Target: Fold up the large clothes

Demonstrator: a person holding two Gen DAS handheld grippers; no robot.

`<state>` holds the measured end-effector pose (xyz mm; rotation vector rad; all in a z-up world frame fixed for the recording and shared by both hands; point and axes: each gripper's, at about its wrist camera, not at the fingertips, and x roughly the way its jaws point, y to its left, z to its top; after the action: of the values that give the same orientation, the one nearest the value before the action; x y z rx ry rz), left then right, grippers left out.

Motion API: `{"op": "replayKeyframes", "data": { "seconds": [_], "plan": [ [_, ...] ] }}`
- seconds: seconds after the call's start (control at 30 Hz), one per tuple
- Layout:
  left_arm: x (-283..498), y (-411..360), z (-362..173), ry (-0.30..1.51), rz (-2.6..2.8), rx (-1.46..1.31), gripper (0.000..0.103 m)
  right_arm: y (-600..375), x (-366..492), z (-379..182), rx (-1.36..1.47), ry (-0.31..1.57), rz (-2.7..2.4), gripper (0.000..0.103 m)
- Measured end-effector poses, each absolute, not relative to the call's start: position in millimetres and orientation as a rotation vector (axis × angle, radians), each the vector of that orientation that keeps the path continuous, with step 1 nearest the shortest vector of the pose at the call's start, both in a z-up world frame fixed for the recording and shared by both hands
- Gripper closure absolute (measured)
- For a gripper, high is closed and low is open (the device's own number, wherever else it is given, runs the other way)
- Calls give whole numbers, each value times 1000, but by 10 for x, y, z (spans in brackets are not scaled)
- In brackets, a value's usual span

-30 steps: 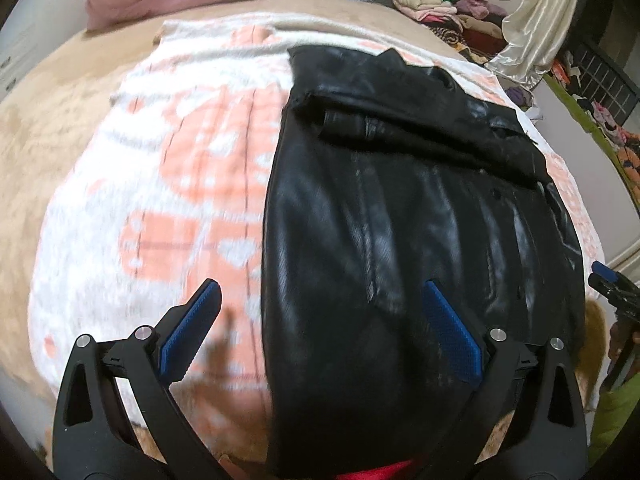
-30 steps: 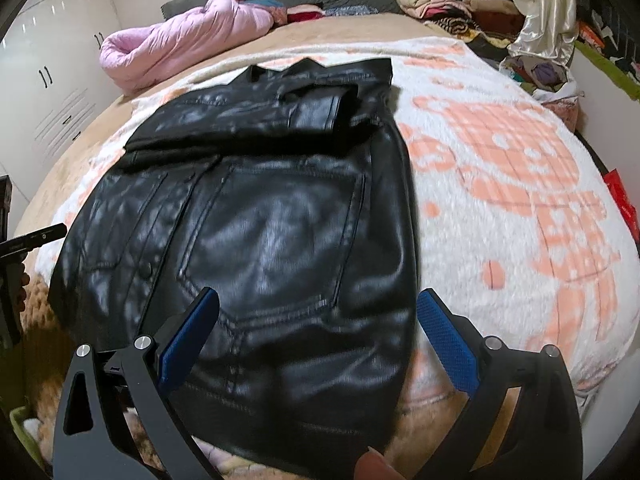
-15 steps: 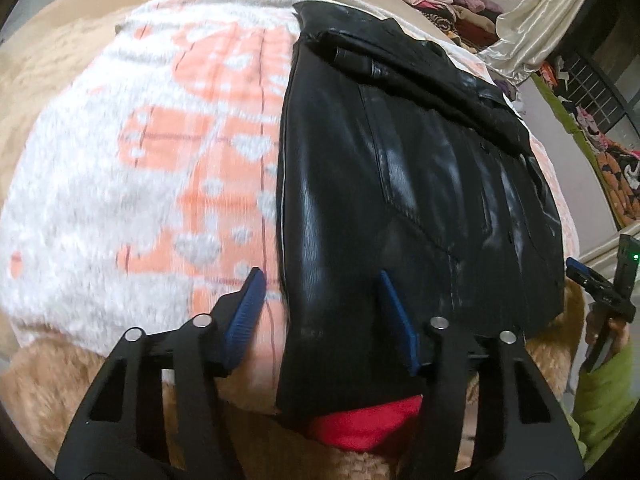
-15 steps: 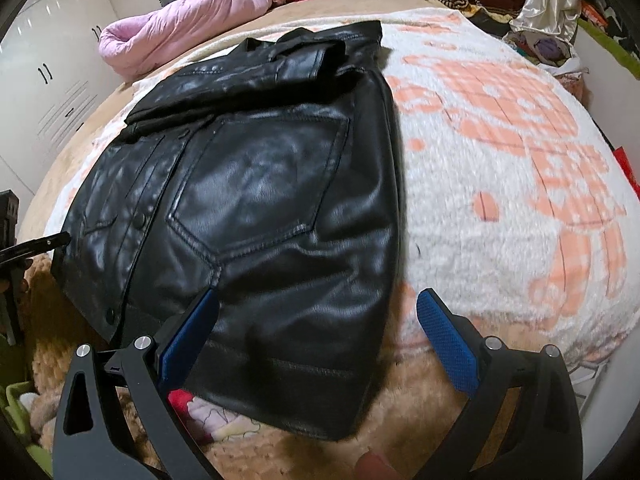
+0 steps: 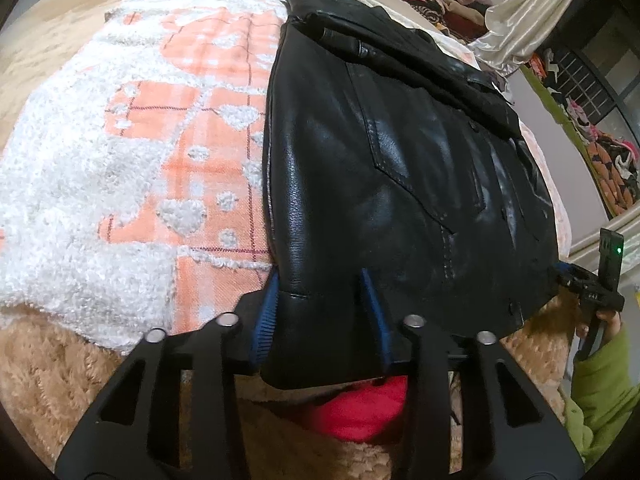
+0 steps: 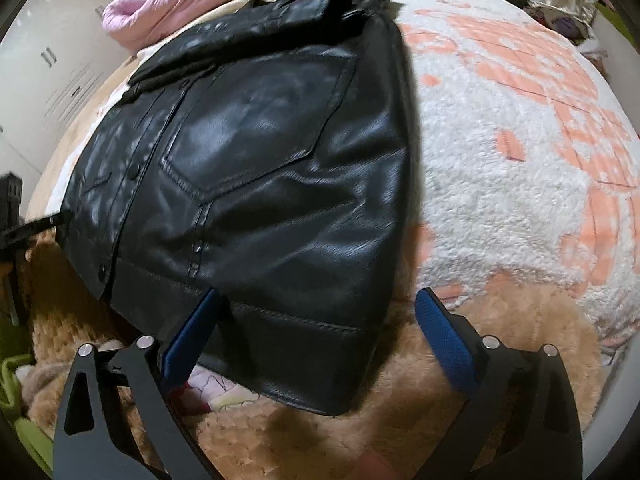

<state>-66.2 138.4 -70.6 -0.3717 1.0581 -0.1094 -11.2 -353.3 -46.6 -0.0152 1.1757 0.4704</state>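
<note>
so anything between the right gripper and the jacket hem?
Nothing visible. The right gripper is open with the jacket hem corner between its fingers, pads not pressing yet; its jaws have just been closing. The left gripper already pinches the other corner.

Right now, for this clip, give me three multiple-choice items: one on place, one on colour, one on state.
1. Where does the black leather jacket lie?
A. on the white-and-orange blanket
B. on a chair
C. on the floor

2. What colour are the left gripper pads?
A. red
B. blue
C. yellow

3. How do the right gripper jaws stand?
A. clamped shut on a sleeve
B. wide, straddling the hem corner
C. out of view

Key: 1 A, the blanket shows on both sides of the jacket; 2 B, blue pads flank the hem; 3 B, gaps show beside the pads.
</note>
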Motion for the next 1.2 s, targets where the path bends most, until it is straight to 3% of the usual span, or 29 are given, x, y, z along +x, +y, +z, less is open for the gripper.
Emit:
{"op": "replayKeyframes", "data": {
  "seconds": [0.13, 0.2, 0.27, 0.7, 1.2],
  "plan": [
    [-678, 1374, -663, 1048, -111, -374, 91, -3497, -153, -515, -8, 1177, 513, 34],
    [-684, 1362, -627, 1041, -115, -370, 96, -3537, -188, -454, 15, 1147, 548, 71],
    [-710, 1353, -577, 1029, -121, -366, 97, -3607, -235, -348, 67, 1107, 589, 81],
    [-797, 1359, 28, 901, -213, -419, 99, -3921, -313, 416, 242, 862, 695, 85],
    [31, 1483, 880, 699, -208, -442, 98, -3897, 499, 1115, 384, 631, 655, 85]
  ]
}}
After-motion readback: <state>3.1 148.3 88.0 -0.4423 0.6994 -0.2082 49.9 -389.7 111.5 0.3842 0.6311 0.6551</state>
